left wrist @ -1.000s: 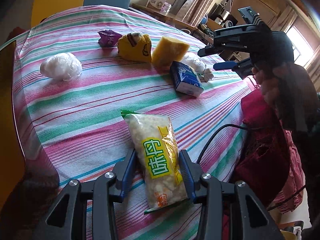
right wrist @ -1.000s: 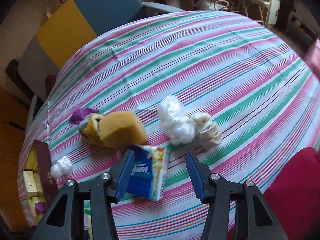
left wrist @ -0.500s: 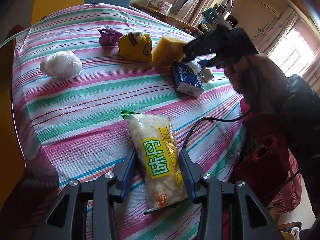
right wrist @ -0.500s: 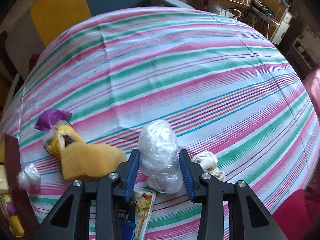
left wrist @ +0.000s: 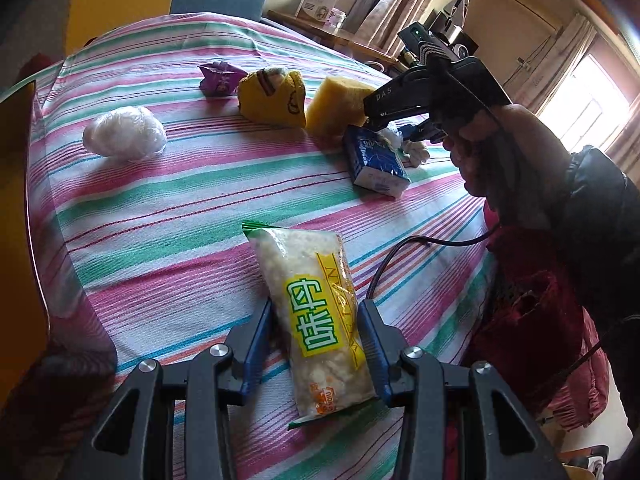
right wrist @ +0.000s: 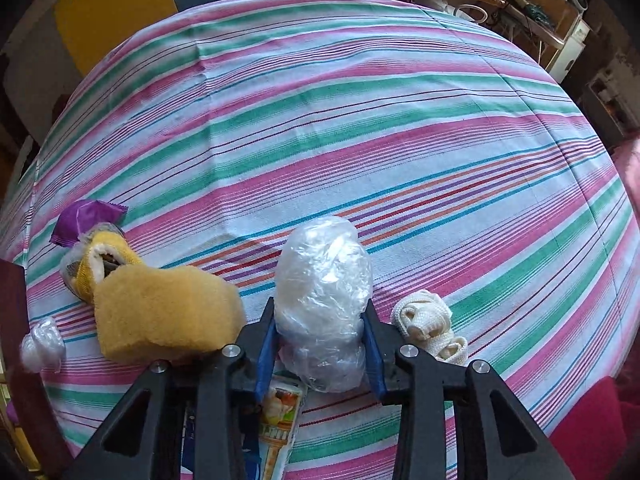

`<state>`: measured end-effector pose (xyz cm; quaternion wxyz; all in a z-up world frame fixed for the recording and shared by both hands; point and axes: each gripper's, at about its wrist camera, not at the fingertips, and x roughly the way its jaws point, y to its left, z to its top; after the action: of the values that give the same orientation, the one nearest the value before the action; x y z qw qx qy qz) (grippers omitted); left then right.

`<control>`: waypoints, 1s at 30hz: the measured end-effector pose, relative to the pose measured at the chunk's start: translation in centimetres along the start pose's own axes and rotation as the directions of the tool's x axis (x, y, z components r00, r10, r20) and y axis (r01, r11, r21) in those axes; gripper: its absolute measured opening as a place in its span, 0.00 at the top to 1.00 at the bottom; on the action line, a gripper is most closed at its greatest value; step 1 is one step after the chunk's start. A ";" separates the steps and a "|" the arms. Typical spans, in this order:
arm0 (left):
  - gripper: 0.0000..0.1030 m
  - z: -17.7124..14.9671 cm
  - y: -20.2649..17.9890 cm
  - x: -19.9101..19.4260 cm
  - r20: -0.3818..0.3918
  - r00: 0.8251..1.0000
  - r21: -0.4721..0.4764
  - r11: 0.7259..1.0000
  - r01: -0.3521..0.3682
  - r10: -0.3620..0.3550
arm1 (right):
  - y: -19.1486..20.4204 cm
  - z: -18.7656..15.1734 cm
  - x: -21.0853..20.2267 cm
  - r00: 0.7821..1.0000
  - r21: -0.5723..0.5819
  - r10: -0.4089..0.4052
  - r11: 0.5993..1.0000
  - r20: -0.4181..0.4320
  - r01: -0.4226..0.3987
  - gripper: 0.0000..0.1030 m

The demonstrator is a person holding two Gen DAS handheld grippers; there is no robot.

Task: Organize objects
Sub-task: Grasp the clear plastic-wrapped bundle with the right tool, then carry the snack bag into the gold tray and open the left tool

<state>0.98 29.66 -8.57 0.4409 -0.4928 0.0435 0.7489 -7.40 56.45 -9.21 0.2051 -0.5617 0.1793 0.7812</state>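
Note:
My left gripper [left wrist: 316,344] is shut on a clear snack packet with a yellow label [left wrist: 316,312], which lies lengthwise on the striped tablecloth [left wrist: 168,208]. In the right wrist view my right gripper [right wrist: 320,340] is shut on a crumpled clear plastic bundle [right wrist: 324,292], its blue pads pressing both sides. The left wrist view shows the right gripper [left wrist: 404,128], held in a hand, tipped down over the blue tissue pack [left wrist: 376,160].
A yellow sponge [right wrist: 164,312], a yellow pouch [left wrist: 272,96], a purple wrapper [right wrist: 86,220], a white cord bundle [right wrist: 428,324] and a second white plastic ball [left wrist: 124,136] lie on the cloth. A black cable [left wrist: 400,252] crosses the table's right edge beside red fabric [left wrist: 528,320].
The right gripper came down and across from above the tissue pack to the plastic bundle and closed on it. The left gripper and its packet stayed still.

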 end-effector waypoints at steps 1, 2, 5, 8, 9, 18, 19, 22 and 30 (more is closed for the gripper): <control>0.57 0.0 0.0 0.0 0.001 1.000 0.001 1.000 -0.001 0.001 | 0.0 -0.1 0.0 1.000 0.000 0.001 1.000 0.002 -0.001 0.62; 0.57 0.0 0.0 0.0 0.000 1.000 0.000 1.000 0.001 -0.001 | 0.0 -0.1 0.0 1.000 -0.004 -0.001 1.000 0.002 0.001 0.62; 0.57 0.0 0.0 -0.1 0.002 1.000 0.004 1.000 -0.006 0.006 | 0.4 -0.2 -0.1 1.000 -0.032 -0.012 0.999 0.004 0.012 0.60; 0.57 0.0 0.0 -0.1 0.001 1.000 0.007 1.000 -0.008 0.008 | 0.6 -0.3 -0.2 1.000 -0.047 -0.023 0.999 0.007 0.023 0.60; 0.57 0.1 0.0 -0.1 0.002 1.000 0.009 1.000 -0.011 0.011 | 0.5 -0.3 -0.2 1.000 -0.047 -0.022 0.999 0.007 0.023 0.60; 0.59 0.0 -0.2 -0.2 0.006 0.999 0.053 0.998 -0.034 0.034 | 0.7 -0.6 -0.6 0.999 -0.085 -0.044 0.995 0.022 0.046 0.62; 0.59 0.0 -0.2 -0.3 0.007 0.999 0.055 0.998 -0.034 0.034 | 0.8 -0.6 -0.6 0.999 -0.091 -0.047 0.995 0.024 0.049 0.62; 0.59 0.1 -0.1 -0.3 0.009 0.999 0.057 0.998 -0.037 0.036 | 0.8 -0.6 -0.7 0.998 -0.095 -0.050 0.994 0.026 0.053 0.62; 0.62 0.8 0.1 -3.2 0.051 0.999 0.029 1.000 0.012 -0.013 | 1.3 -1.2 -1.0 0.998 -0.095 -0.050 0.994 0.031 0.053 0.62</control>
<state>0.79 28.04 -5.72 0.4535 -0.4674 0.0398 0.7578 -6.78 54.62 -8.57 0.2003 -0.5643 0.1240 0.7912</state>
